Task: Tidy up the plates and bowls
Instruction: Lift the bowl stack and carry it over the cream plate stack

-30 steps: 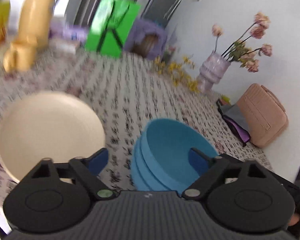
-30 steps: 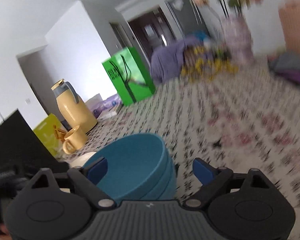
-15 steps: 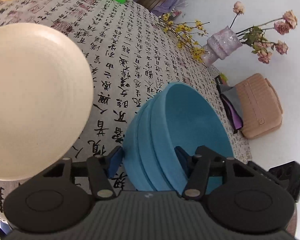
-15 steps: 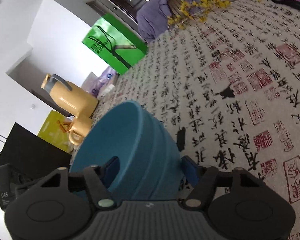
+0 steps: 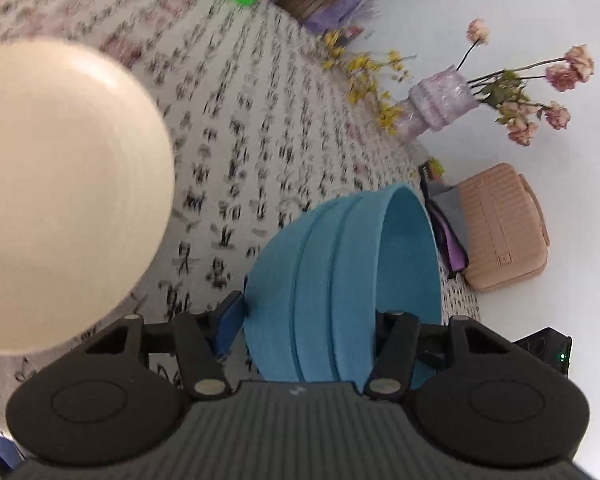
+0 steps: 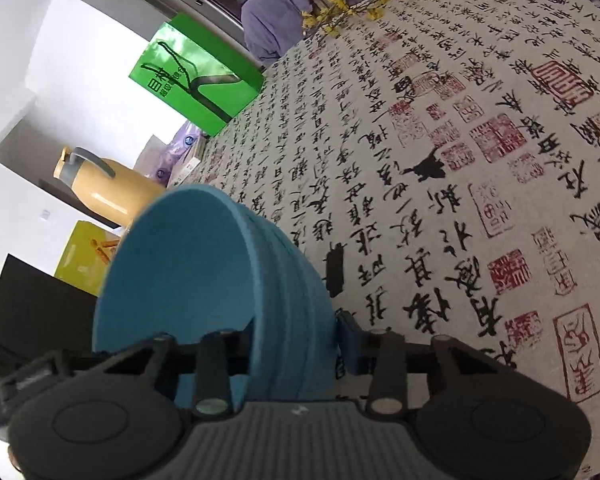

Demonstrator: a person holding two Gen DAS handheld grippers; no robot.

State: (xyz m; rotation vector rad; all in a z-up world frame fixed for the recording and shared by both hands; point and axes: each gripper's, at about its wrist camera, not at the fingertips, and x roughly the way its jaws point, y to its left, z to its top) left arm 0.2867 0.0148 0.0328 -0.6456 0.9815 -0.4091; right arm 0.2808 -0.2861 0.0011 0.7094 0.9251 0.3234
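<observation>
A stack of blue bowls (image 5: 340,280) sits between the fingers of both grippers. My left gripper (image 5: 308,320) is shut on the stack's near wall, one finger outside and one inside. My right gripper (image 6: 296,340) is shut on the opposite wall of the same stack (image 6: 204,272). The stack looks tilted, with the calligraphy tablecloth (image 6: 460,160) below it. A cream plate (image 5: 52,192) lies to the left of the stack in the left wrist view.
A green bag (image 6: 196,76), a yellow thermos (image 6: 108,188) and a yellow box (image 6: 84,256) stand at the far table side. A lilac vase with dried flowers (image 5: 440,100) and a tan bag (image 5: 500,224) sit near the wall.
Both grippers closed from open onto the blue bowl stack. The stack now looks tilted, and the left view shifted with blur.
</observation>
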